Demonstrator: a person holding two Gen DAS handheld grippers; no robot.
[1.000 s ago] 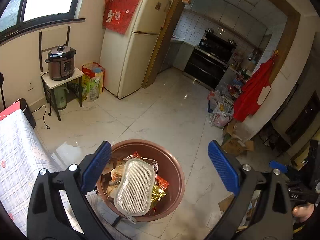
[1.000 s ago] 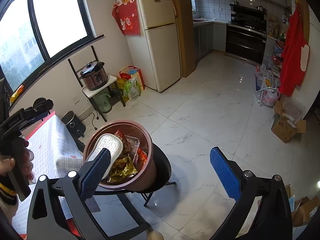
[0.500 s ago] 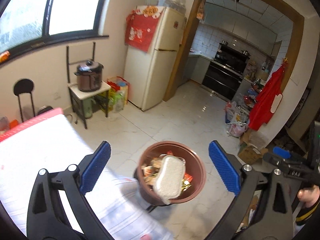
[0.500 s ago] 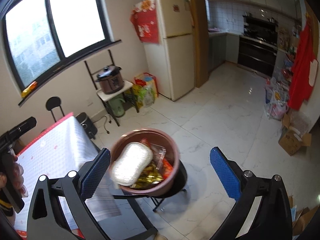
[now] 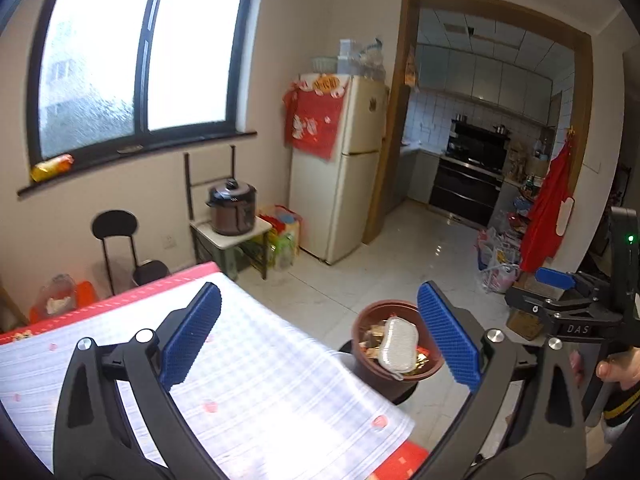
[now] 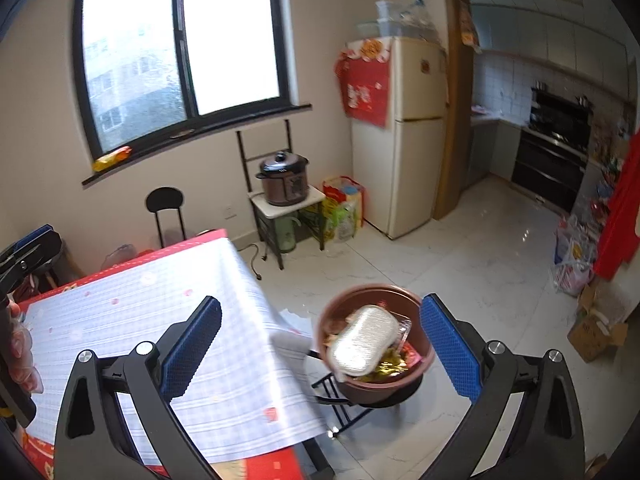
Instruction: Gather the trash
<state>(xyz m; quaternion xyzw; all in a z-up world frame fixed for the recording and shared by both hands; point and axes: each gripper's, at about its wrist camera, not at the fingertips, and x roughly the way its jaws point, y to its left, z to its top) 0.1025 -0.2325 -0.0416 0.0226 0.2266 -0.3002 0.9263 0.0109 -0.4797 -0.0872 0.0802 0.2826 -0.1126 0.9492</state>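
Both grippers gape wide, nothing held: left gripper [image 5: 318,338] and right gripper [image 6: 320,344] above white checked tablecloth [image 5: 260,380]. Round brown plastic bin [image 6: 374,360] sits on black stand beside table's corner, full of wrappers, white oval sponge [image 6: 362,340] on top.

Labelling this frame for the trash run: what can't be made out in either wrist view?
- Trash under the white oblong pad in the round brown bin: covered by the pad in both views, only wrapper edges show.
- Black stand under the bin: partly behind the checked tablecloth.
- Table's near edge: cut off by the open left gripper and open right gripper.
- Small yellow item on the windowsill: too small to identify.
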